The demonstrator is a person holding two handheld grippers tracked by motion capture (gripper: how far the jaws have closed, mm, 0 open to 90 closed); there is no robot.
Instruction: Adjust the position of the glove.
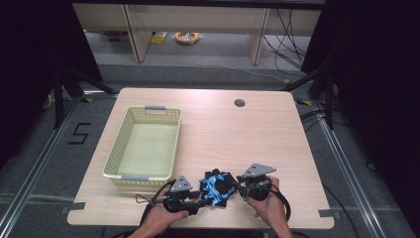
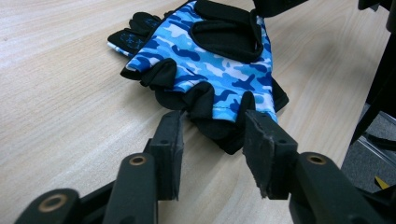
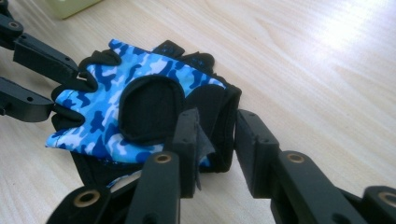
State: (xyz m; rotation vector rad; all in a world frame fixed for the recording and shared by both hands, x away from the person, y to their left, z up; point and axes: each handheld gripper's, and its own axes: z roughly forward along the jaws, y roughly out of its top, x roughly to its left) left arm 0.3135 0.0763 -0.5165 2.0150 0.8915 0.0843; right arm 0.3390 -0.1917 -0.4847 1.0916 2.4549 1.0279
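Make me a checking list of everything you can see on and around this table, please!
Surface: light wooden table, round hole near the far edge.
Job's things: blue camouflage fingerless glove lying flat at the near edge, with black glove parts showing beneath it.
Clutter: pale green basket on the table's left, nothing seen inside.
Grippers: left gripper open, jaws either side of the glove's finger end; right gripper open, jaws around the cuff end.
Cables: one black cable trails from the left gripper, another from the right.
Surroundings: grey floor, desk legs, a yellow reel beyond.
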